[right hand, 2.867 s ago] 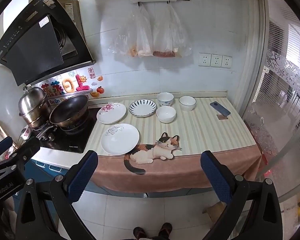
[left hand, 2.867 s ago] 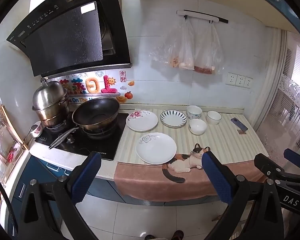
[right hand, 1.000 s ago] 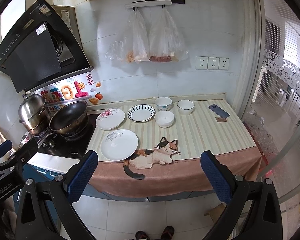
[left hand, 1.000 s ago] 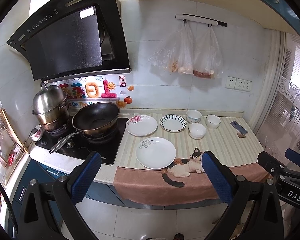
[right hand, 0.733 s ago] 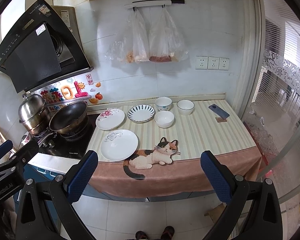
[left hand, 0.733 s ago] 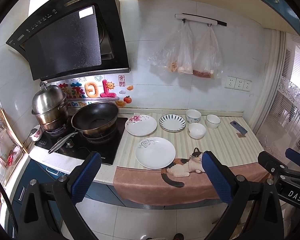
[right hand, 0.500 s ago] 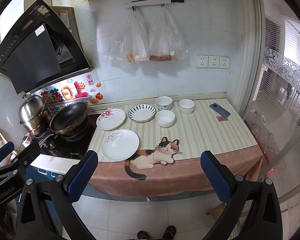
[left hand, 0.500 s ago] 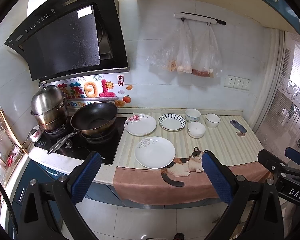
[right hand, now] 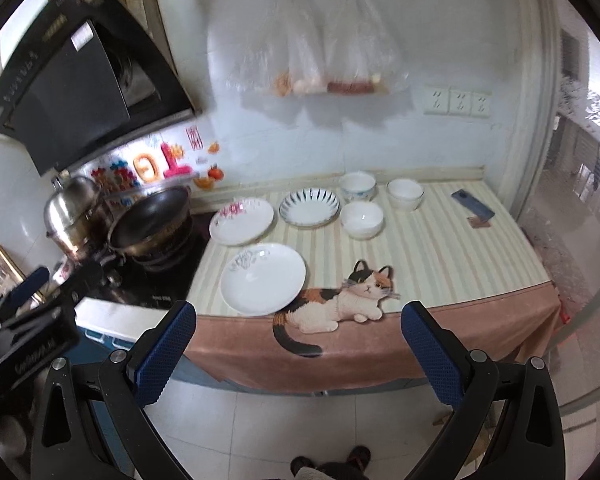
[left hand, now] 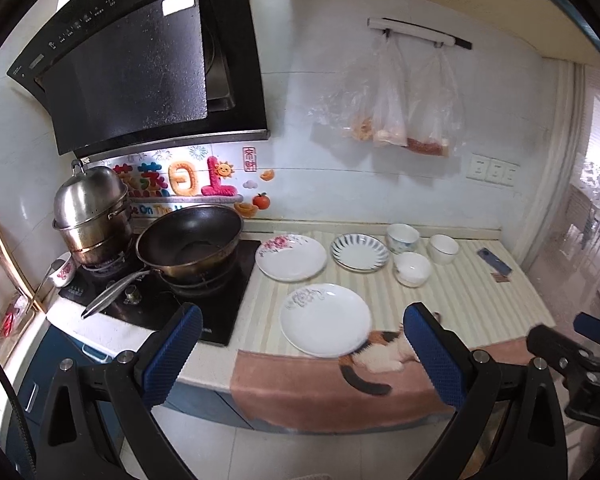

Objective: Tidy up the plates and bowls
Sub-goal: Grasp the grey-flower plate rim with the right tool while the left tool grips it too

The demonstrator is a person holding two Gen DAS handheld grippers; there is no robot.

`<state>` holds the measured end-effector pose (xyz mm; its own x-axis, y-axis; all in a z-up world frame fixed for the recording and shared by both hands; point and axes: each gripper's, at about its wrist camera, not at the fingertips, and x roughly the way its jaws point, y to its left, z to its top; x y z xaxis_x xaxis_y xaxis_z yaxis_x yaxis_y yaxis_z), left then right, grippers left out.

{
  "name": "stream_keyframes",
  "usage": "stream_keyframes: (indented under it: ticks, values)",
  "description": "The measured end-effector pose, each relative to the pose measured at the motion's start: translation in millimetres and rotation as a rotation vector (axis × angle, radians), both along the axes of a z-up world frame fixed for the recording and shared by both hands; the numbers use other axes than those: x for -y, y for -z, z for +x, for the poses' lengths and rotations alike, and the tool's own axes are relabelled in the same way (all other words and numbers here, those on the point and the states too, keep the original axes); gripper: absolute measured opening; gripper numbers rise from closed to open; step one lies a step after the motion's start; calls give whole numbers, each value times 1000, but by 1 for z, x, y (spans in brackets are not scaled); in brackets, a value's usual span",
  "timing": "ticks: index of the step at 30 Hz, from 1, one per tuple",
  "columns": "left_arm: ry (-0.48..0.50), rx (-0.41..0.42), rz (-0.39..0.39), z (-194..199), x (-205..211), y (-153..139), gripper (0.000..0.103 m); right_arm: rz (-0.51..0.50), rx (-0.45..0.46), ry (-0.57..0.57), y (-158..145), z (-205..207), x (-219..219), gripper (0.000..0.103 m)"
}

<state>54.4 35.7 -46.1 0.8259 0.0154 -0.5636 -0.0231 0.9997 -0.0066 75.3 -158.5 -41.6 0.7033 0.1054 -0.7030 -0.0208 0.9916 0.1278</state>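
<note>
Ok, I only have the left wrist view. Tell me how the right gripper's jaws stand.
Observer: The right gripper has its jaws wide open and empty, short of the counter's edge.
Operator: Report what is half hidden to the right of the large white plate.
Observer: A printed calico cat on the striped beige cloth. The rim of the large white plate with the grey flower overlaps the cat's back.
Operator: Check the floor below.
Observer: The tips of the person's dark shoes show on the white tiles, under the right gripper.
</note>
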Motion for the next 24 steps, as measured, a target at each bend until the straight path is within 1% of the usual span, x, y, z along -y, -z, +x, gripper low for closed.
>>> stream_keyframes:
  ticks: [3, 7, 9, 10, 13, 16, 19, 21, 24]
  values:
    - [-13, -21, 7, 30, -9, 20, 103, 5, -74, -13, 28, 35, -1, 103]
    - [-12, -78, 10, 78, -19, 51, 103, 27, -179, -30, 78, 93, -1, 103]
    - [-10, -112, 28, 106, -23, 71, 103, 48, -234, -38, 107, 127, 2, 103]
    - [-10, -137, 28, 123, -26, 84, 103, 61, -263, -43, 123, 146, 4, 103]
    - [-30, -171, 21, 157, -34, 112, 103, 95, -331, -51, 169, 200, 9, 103]
    - [-49, -248, 11, 199, -42, 153, 103, 102, -406, -77, 216, 258, 11, 102]
    - [-54, -330, 6, 233, -47, 188, 103, 113, -459, -105, 251, 301, 8, 100]
    - [-40, -398, -3, 256, -49, 214, 103, 132, -490, -126, 274, 325, 6, 97]
    - [-23, -494, -15, 284, -52, 248, 99, 149, -531, -167, 307, 357, 0, 87]
